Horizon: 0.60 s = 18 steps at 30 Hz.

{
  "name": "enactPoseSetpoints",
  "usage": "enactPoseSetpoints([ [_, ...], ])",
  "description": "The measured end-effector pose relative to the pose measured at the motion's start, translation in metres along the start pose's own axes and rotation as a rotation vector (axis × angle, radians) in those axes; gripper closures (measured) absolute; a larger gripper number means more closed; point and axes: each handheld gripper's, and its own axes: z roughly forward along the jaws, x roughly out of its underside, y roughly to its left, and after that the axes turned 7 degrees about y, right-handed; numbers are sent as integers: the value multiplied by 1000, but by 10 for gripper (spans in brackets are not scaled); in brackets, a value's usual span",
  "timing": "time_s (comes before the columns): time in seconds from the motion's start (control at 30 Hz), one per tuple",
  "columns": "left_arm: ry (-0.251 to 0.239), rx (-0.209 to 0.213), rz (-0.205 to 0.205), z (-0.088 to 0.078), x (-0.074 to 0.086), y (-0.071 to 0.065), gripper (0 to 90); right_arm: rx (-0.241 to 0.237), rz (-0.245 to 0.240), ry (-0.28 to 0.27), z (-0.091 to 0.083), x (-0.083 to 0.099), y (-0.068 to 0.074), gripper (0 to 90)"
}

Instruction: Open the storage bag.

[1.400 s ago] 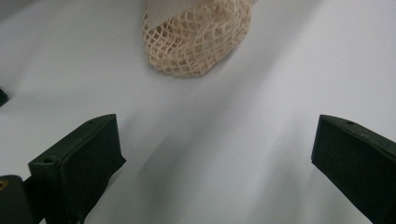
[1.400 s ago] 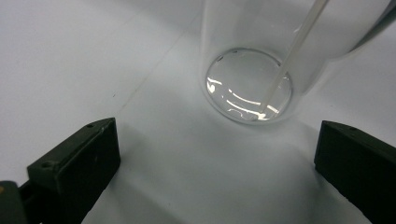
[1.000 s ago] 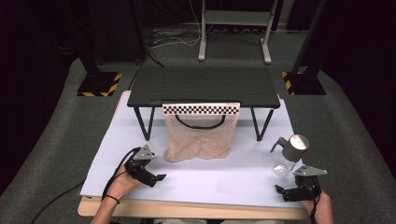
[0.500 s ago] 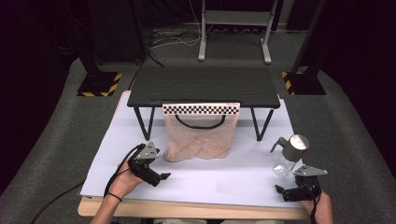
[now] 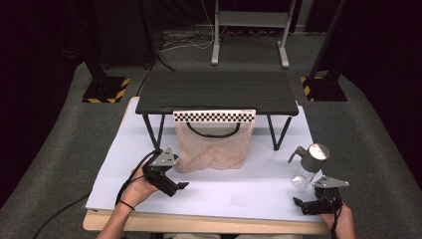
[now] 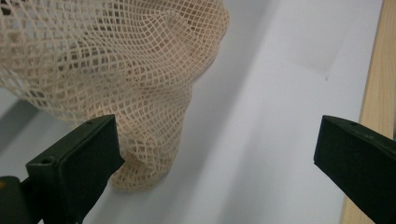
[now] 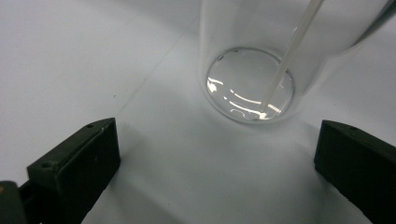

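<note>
A beige mesh bag (image 5: 214,147) hangs from the front edge of a black raised stand (image 5: 219,92), under a checkered strip (image 5: 214,116); its bottom rests on the white sheet. My left gripper (image 5: 178,187) is open at the bag's lower left corner. In the left gripper view the bag (image 6: 116,74) sags just past the left jaw, and nothing lies between the jaws (image 6: 219,154). A clear pump bottle (image 5: 308,167) with a silver top stands at the right. My right gripper (image 5: 303,203) is open just in front of it, the bottle's base (image 7: 250,84) beyond its jaws (image 7: 219,154).
The white sheet (image 5: 239,189) covers a wooden table whose front edge (image 5: 199,224) runs along the bottom. Around the table lies grey carpet, with black post bases (image 5: 104,89) marked by yellow stripes at the back left and back right.
My left gripper has shifted a little to the right, closer to the mesh bag's lower corner. The right gripper and the bottle have stayed put.
</note>
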Motion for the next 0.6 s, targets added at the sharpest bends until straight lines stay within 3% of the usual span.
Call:
enactPoseSetpoints([
  [0.1, -5, 19, 6, 0, -6, 0, 1, -1, 0, -1, 0, 0, 0, 0],
  [0.3, -2, 18, 39, -2, -19, -1, 1, -2, -1, -2, 0, 0, 0, 0],
  [0.6, -7, 15, 42, -1, -31, 5, 1, -3, -2, -2, 0, 0, 0, 0],
])
